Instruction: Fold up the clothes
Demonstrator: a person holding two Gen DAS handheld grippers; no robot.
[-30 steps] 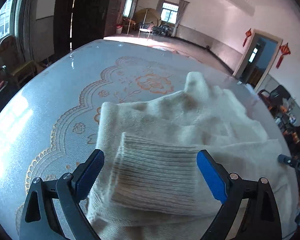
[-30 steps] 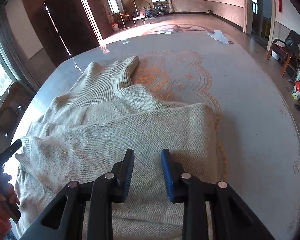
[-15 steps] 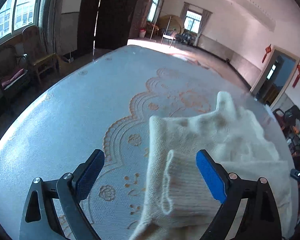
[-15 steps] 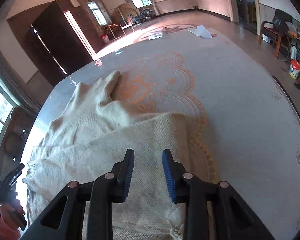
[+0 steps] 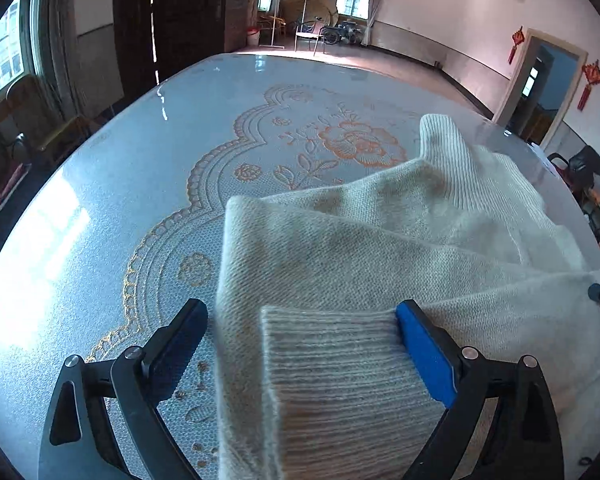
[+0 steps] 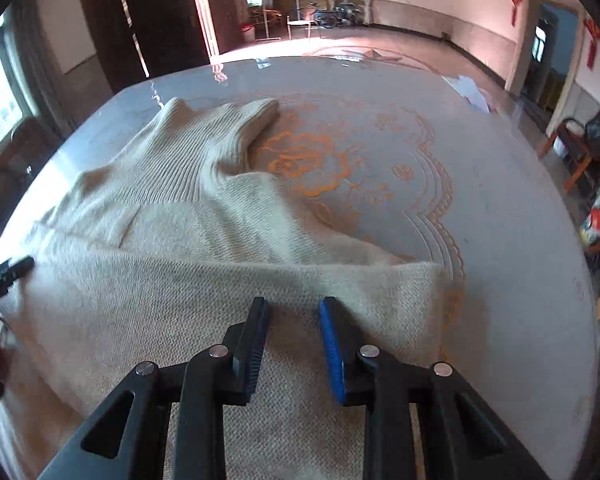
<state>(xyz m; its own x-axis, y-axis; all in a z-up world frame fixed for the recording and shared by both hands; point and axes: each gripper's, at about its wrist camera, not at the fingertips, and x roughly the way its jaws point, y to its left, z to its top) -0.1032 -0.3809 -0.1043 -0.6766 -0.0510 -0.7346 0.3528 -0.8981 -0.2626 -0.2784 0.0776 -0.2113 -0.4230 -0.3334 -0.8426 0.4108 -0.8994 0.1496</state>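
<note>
My left gripper (image 5: pixel 300 352) jaws stand wide around the sweater (image 5: pixel 380 264) cuff; right gripper (image 6: pixel 294 344) jaws narrowly apart. Loose knit may snag, dragging folds askew.

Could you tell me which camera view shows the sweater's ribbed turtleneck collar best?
The right wrist view: the cream ribbed turtleneck collar lies fully visible on the table. The left wrist view shows only its tip beyond folded cloth.

The sweater (image 6: pixel 204 264) lies on the table's (image 6: pixel 500 208) left half.
</note>
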